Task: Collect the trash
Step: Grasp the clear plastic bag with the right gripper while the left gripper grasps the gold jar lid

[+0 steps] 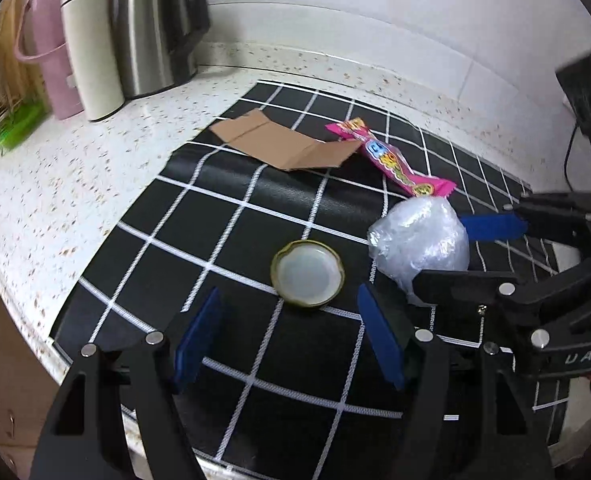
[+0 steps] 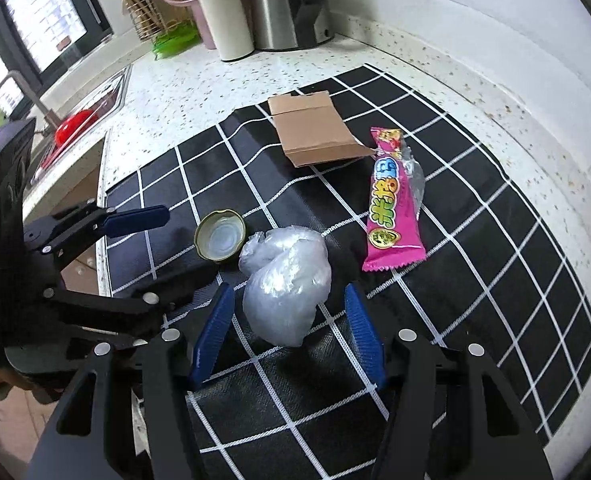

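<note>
Both tongs spread, nothing gripped: right gripper [image 2: 287,332] sits w/ the crumpled plastic bag [image 2: 285,284] partly between its blue pads, bag on the black checked mat [image 2: 475,240], long axis running fwd along the fingers. Left gripper [image 1: 291,340] is aimed at the jar lid [image 1: 307,274], which lies flat just ahead of its tips, touching neither pad. Right is nearer the bag, so prob. it only needs to close; pink wrapper [image 2: 391,204] & cardboard [image 2: 315,130] lie further back.

I see a crinkled, glossy clear plastic bag [image 2: 285,292], a matt brown cardboard piece [image 2: 315,132], a shiny pink foil wrapper [image 2: 391,204], and a metal lid [image 1: 307,274] with a smooth pale lining, all on a matt woven mat [image 2: 475,216]. Far left stands a brushed steel kettle [image 1: 151,28].
</note>
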Tool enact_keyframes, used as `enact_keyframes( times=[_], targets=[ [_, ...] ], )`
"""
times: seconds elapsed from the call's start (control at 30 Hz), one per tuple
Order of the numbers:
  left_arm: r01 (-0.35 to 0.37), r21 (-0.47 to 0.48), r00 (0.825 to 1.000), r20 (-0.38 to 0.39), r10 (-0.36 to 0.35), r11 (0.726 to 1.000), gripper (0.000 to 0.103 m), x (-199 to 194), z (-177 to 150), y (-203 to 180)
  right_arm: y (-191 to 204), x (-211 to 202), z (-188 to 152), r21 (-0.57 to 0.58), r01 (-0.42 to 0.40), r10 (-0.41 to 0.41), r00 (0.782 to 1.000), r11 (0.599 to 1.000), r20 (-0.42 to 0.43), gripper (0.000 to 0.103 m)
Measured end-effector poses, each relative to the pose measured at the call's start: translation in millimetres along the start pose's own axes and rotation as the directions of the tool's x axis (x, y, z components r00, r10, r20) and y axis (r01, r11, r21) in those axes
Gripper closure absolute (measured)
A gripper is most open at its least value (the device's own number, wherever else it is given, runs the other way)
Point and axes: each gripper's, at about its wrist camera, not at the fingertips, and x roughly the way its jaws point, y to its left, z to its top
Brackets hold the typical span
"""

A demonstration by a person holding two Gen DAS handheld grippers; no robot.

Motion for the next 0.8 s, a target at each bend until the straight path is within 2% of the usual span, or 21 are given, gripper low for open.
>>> enact_keyframes(
  times=[0.17, 0.3, 0.57, 0.63, 0.7, 0.8],
  targets=[
    [0.002, -0.001, 1.0, -0.003, -0.002, 1.0, 0.034, 9, 3, -3, -1, 2, 2, -0.031, 0.005, -0.005, 1.0, 1.0, 0.003, 0.064],
    [0.002, 0.002, 1.0, 0.007, -0.002, 1.0, 0.034, 13, 7, -5, -9, -1, 1, -0.012, -0.012, 0.012, 1.0, 1.0, 0.002, 0.068],
    [-0.014, 0.032, 1.0, 0.016, 0.014, 0.999, 0.035, 17, 9, -10, -19, -7, 0, 0.015, -0.008, 0.007, 1.0, 1.0, 0.009, 0.069],
    [-0.038, 0.051, 0.999, 0.017, 0.037, 0.998, 0.052, 18, 10, -12, -21, -8, -1, 0.024, -0.003, 0.003, 1.0, 1.0, 0.006, 0.069],
    [-0.04, 0.041, 0.999, 0.015, 0.039, 0.998, 0.062, 18, 11, -9, -21, -9, -1, 0.029, -0.002, 0.002, 1.0, 1.0, 0.005, 0.069],
    [-0.03, 0.039, 1.0, 0.005, 0.03, 0.999, 0.062, 15, 10, -6, -21, -10, -2, 0.027, -0.003, 0.003, 1.0, 1.0, 0.007, 0.07]
  ],
)
